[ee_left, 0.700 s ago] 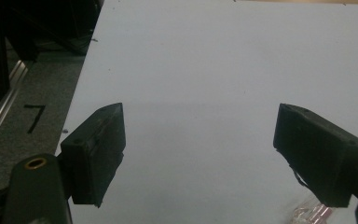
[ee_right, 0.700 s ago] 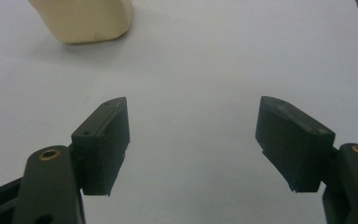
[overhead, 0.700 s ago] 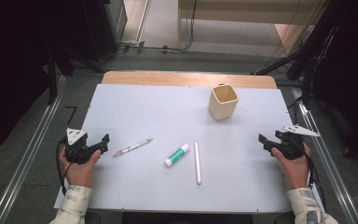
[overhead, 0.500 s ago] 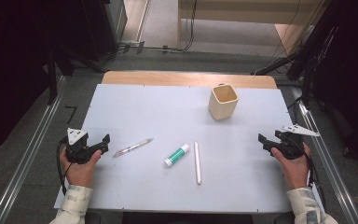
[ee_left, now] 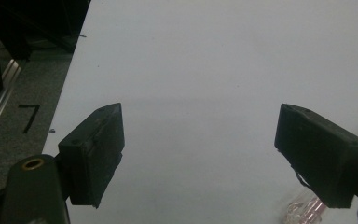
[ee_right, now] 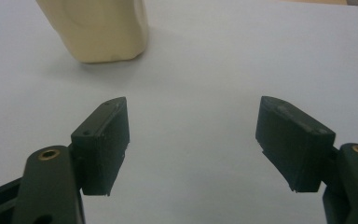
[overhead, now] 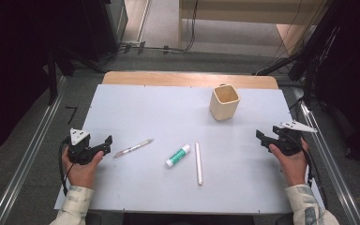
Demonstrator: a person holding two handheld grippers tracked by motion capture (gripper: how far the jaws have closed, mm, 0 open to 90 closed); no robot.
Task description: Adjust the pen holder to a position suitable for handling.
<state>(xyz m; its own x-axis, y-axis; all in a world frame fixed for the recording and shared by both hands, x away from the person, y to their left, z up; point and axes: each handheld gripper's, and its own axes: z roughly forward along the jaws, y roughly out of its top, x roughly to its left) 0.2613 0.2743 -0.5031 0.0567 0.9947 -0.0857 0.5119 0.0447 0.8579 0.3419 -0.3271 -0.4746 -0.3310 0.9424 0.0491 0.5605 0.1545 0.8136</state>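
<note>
On the white table [overhead: 168,108] lie a clear pen [overhead: 133,148], a green-and-white glue stick [overhead: 177,155] and a white rod [overhead: 198,162], in a row across the middle. A cream square cup [overhead: 224,102] stands upright toward the back right. My left gripper [overhead: 106,143] rests at the left edge, pointing at the pen, open and empty. In the left gripper view [ee_left: 200,154] the pen's end [ee_left: 303,210] peeks in beside the right jaw. My right gripper [overhead: 260,139] sits at the right edge, open with nothing between its jaws [ee_right: 193,144]. It faces the cup [ee_right: 98,28].
A wooden strip [overhead: 187,78] borders the table's far edge. Metal rails [overhead: 37,140] run along the floor on both sides, and cables lie on the floor behind. Bare tabletop spreads between the cup and the left edge.
</note>
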